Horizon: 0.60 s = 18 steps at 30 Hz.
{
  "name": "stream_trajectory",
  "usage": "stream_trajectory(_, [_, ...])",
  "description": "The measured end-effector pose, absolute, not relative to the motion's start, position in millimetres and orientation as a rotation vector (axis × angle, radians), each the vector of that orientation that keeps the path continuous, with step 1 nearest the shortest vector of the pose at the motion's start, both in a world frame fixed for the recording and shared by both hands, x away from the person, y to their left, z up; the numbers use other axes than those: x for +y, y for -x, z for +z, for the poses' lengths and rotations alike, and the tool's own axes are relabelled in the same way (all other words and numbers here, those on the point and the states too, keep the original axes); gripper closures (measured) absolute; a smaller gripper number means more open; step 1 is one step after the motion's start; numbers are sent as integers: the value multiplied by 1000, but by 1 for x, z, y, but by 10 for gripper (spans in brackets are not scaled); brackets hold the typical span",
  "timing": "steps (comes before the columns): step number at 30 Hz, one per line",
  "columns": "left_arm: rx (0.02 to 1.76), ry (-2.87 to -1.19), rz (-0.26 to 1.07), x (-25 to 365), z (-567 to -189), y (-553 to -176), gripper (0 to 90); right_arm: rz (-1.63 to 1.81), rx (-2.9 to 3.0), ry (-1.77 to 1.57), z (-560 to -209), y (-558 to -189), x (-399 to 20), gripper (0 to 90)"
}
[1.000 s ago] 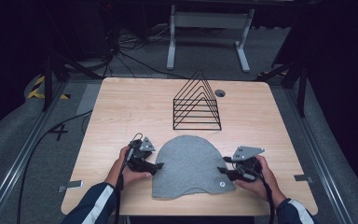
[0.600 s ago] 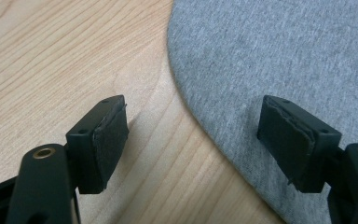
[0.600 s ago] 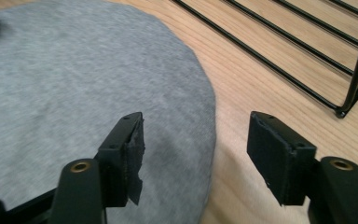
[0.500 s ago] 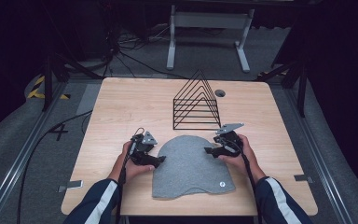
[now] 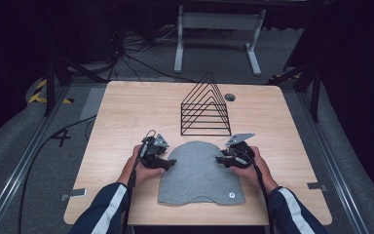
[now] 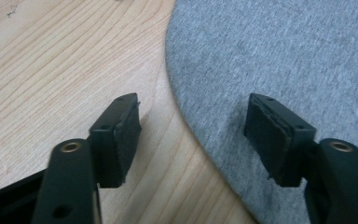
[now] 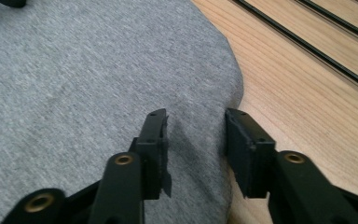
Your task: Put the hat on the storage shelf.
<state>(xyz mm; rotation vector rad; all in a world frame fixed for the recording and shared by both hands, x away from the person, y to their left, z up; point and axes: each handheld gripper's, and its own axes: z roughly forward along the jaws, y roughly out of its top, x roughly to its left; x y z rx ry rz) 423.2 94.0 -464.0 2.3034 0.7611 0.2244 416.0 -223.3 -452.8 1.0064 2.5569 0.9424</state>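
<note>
Grey beanie [image 5: 200, 171] edges sit between both my tongs, so the job now is a clean pinch on each side. My left tongs [image 6: 193, 133] stand half-wide, having just been closing: one pad [image 6: 123, 135] rests over bare wood, the other [image 6: 272, 135] over the cloth, with the hat's curved left edge running between them and neither pad yet pressing it. My right tongs [image 7: 195, 149] have just been closing too and are narrower, straddling the hat's right edge where the fabric seems to bunch up slightly between the pads; I cannot say they have a firm hold. To do this well, I judge I should keep both tips low on the worktop [image 5: 126, 112], catch both layers of the knit rather than only the top one, and close evenly on both sides so the hat does not skew.

From the tongs outward: the beanie lies flat near the worktop's near edge, midway between its left and right edges, crown pointing away from me, a small round tag [image 5: 231, 194] near its brim corner. Beyond it stands a black wire rack [image 5: 206, 108], toward the far edge.

The high view gives that layout and both my hands; the two gripper views give the gap between pads and cloth edge, too small to judge from above.
</note>
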Motion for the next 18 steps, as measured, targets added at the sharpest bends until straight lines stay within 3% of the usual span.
stream_trajectory(4, [749, -2292, 204, 90, -464, -424, 556, 959, 2565, -1032, -453, -415, -224, 772])
stream_trajectory(12, [736, -2261, 127, 93, -465, -426, 812, 995, 2568, -1046, -453, -413, -227, 846])
stream_trajectory(18, [701, -2258, 151, 92, -458, -422, 866, 1038, 2540, -1014, -445, -410, -232, 849])
